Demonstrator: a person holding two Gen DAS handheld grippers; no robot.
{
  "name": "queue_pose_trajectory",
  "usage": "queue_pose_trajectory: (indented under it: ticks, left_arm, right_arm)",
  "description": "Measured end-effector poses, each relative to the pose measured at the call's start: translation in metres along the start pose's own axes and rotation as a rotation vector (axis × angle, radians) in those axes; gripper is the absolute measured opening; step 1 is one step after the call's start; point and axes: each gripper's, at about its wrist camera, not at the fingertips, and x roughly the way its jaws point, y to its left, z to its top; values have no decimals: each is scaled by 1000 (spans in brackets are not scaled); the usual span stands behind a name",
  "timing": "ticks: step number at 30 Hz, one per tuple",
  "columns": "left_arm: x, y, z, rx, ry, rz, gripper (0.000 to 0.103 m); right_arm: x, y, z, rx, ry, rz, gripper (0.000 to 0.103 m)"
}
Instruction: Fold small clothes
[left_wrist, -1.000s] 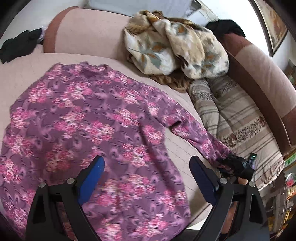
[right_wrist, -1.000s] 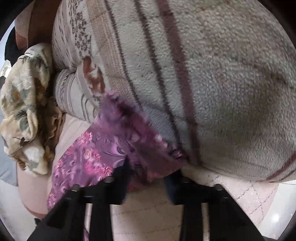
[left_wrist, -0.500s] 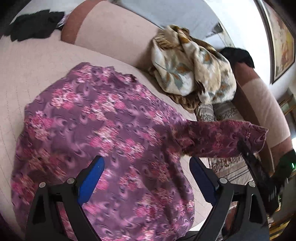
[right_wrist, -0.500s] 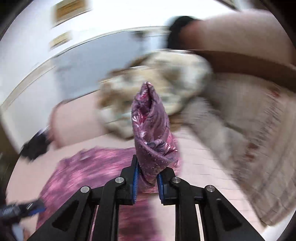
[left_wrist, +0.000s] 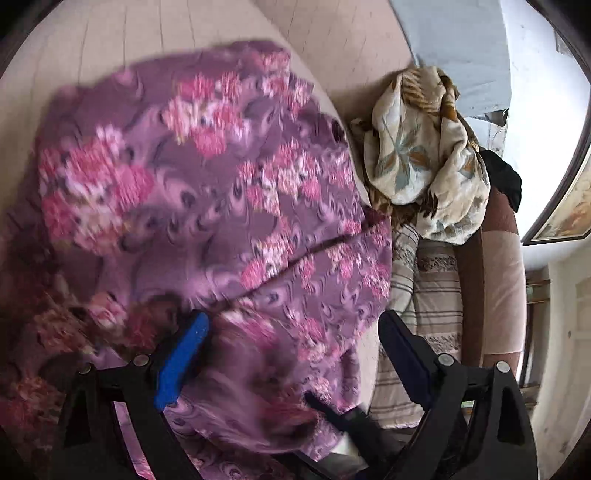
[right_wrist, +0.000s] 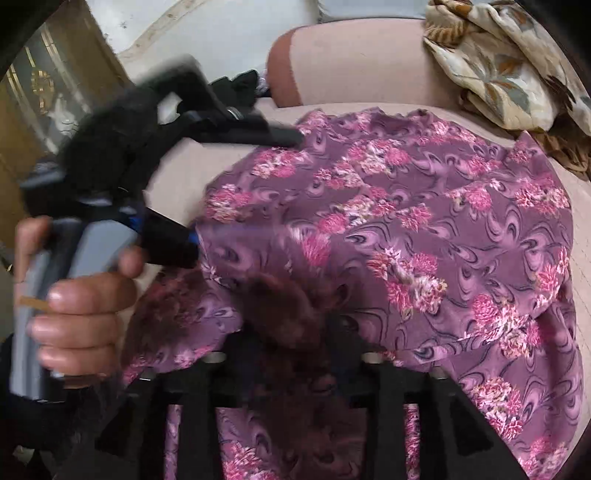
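Note:
A purple garment with pink flowers lies spread on the beige sofa seat; it also shows in the right wrist view. Its right sleeve lies folded across the body. My left gripper is open just above the cloth, its blue-padded fingers wide apart. It also shows in the right wrist view, held in a hand. My right gripper is shut on the sleeve end, low over the garment. Its tip shows in the left wrist view.
A cream floral blanket is heaped at the sofa's corner, over a striped blanket. A dark garment lies on the far armrest. A framed picture hangs on the wall.
My right gripper carried the sleeve from the striped blanket up and over onto the garment's body. My left gripper moved in closer over the cloth, still open.

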Motion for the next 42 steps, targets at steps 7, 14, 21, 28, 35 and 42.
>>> queue_pose_trajectory:
  ticks: [7,14,21,28,35,42]
  left_arm:
    - [15,-10,-18,102,9,230,67]
    - [2,-19,-27,125,19,228,7]
    - [-35,-4,-12,61,-25,303,7]
    - [-35,13,-6,10,2,318,7]
    - [-28,22,-5,9,20,360,7]
    - [-27,22,-4,8,15,370,7]
  right_arm:
    - [-54,-96,21,301,-161,-63,73]
    - [-70,-215,1,663,-160,-265,42]
    - [-46,-203,5,448,-85,-333,41]
    - [-15,-167,29,139,45,-566,52]
    - [14,-171,51,-46,108,-622,58]
    - [0,-173,50,-8,69,-648,10]
